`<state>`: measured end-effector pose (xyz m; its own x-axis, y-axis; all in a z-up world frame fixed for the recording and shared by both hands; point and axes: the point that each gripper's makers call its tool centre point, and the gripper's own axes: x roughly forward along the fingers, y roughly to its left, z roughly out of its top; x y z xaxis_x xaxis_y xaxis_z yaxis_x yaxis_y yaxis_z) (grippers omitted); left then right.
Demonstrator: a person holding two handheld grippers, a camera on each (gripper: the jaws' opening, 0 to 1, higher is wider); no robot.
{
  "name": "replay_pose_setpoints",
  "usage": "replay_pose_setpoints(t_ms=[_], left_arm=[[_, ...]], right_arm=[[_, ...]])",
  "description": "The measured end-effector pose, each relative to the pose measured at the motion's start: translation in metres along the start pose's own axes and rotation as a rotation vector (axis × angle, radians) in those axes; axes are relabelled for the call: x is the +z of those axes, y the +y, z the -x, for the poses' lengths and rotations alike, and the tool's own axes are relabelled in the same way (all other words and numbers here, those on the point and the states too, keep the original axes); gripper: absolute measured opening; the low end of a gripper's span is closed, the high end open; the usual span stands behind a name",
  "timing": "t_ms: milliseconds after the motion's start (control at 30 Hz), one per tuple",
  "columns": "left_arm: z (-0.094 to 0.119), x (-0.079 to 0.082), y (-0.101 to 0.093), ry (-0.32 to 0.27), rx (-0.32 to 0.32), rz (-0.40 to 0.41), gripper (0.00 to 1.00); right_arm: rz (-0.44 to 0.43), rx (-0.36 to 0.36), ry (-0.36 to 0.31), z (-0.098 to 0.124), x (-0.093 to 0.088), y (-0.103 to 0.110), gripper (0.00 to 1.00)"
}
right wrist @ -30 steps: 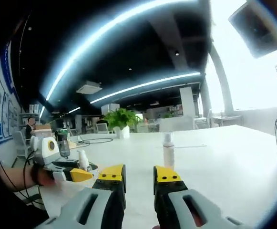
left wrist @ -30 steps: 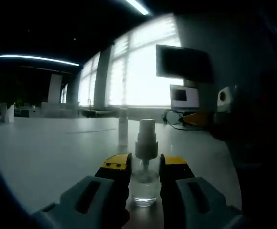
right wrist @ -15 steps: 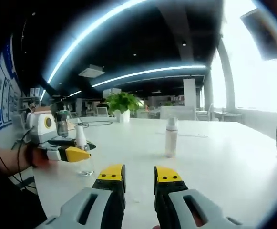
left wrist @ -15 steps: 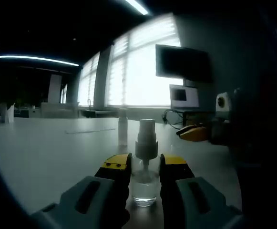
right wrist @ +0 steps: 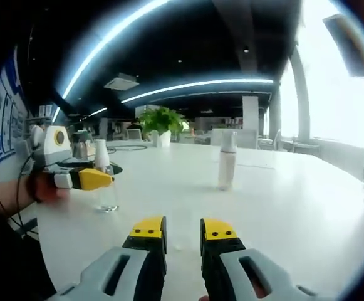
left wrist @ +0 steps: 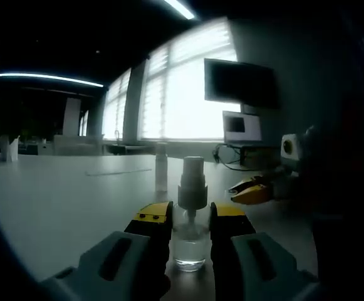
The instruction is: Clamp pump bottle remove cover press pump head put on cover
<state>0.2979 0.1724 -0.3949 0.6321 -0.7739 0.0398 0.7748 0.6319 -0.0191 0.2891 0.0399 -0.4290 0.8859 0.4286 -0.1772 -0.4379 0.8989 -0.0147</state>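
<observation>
**Hold the bottle steady and bring the right gripper in square to the pump head**

On the left of the scene, your left gripper (left wrist: 189, 216) has its yellow-tipped jaws pressed against both sides of the small clear glass pump bottle (left wrist: 190, 241), pinching it low on the body. The bottle stands upright on the white table (left wrist: 69, 200), and its grey spray-pump head (left wrist: 192, 182) rises clear above the jaw tips. No cover sits on the head, so I judge the step in hand to be the press. Keep that grip where it is: clamping the body leaves the head free to travel, and the table under the base will take the downward load.

Further along the table, well beyond the clamped bottle, stands a tall white capped bottle (left wrist: 161, 166). Leave it out of your path.

On the right, your right gripper (right wrist: 174, 229) hangs over bare table with its jaws nearly together, a narrow gap between them and nothing in it. In the right gripper view the clamped bottle (right wrist: 105, 188) sits well apart to its left, so you need to swing across. Come in from above the head, not from the side, so that you do not knock the bottle askew in the left jaws. Press straight down along the bottle's axis. A slanted push is likely to tip the base or slide the glass. I cannot tell where the removed cover lies.
</observation>
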Motion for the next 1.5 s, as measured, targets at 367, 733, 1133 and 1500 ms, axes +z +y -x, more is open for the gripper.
replay_pose_setpoints(t_ms=[367, 733, 1133, 1500], left_arm=[[0.000, 0.000, 0.001, 0.000, 0.000, -0.002, 0.15], [0.000, -0.001, 0.002, 0.000, 0.001, -0.003, 0.15], [0.000, 0.000, 0.000, 0.000, -0.001, -0.003, 0.15], [0.001, -0.001, 0.001, 0.000, 0.001, -0.005, 0.15]], right_arm=[[0.059, -0.001, 0.025, -0.002, -0.005, 0.001, 0.15], [0.079, -0.003, 0.044, -0.004, -0.010, 0.002, 0.11], [0.075, 0.003, 0.040, -0.003, -0.009, 0.003, 0.10], [-0.008, -0.001, -0.001, 0.000, 0.001, 0.001, 0.10]])
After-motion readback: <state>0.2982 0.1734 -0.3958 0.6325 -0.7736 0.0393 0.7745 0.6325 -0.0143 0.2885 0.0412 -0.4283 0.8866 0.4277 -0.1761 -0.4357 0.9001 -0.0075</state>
